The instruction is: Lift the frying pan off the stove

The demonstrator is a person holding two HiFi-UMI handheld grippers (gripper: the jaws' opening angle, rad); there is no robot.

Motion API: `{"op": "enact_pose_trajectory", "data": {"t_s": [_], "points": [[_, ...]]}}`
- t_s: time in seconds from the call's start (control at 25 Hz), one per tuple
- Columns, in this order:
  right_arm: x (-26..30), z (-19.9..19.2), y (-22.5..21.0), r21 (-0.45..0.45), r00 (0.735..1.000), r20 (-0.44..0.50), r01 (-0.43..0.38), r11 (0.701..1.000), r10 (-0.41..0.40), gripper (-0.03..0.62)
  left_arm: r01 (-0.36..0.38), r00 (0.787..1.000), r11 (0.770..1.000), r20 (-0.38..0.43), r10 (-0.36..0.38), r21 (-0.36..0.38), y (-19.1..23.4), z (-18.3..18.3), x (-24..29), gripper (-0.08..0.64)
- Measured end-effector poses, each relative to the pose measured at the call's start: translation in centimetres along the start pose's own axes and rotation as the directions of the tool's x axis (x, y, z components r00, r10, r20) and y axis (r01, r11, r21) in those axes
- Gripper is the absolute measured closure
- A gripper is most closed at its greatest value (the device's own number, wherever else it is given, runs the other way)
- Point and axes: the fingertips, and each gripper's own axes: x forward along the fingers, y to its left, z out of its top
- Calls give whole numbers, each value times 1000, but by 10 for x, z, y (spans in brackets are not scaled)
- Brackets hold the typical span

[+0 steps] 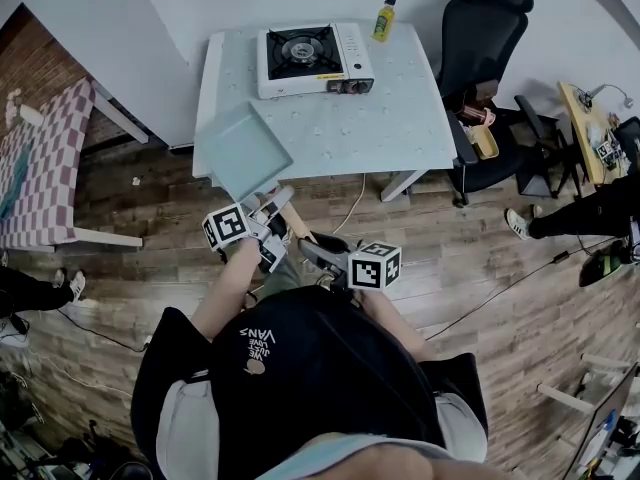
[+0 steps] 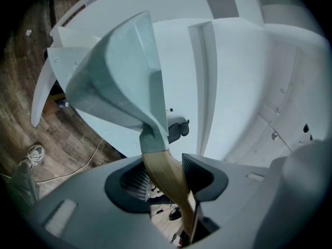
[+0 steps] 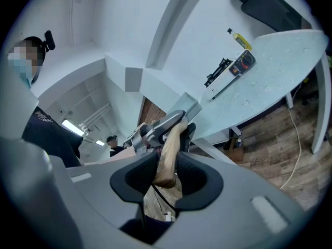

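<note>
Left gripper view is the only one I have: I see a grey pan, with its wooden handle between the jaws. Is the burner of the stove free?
Observer: Yes. In the head view the stove stands on the table and its burner has nothing on it. The frying pan is up in the air at the table's near left edge.
Operator: Does the other gripper help?
Observer: Yes. In the right gripper view the right gripper has its jaws closed on the end of the wooden handle.
Operator: Is anything else on the table?
Observer: A yellow bottle stands at the far edge, behind the stove.
</note>
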Motion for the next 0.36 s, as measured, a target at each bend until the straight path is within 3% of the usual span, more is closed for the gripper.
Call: {"op": "enact_pose_trajectory", "data": {"t_s": [0.36], "points": [[0,6,0,-3,1000,3,0,1000,0,466,0,1000,1000,-4,0,3,-3,4,3,374]]}}
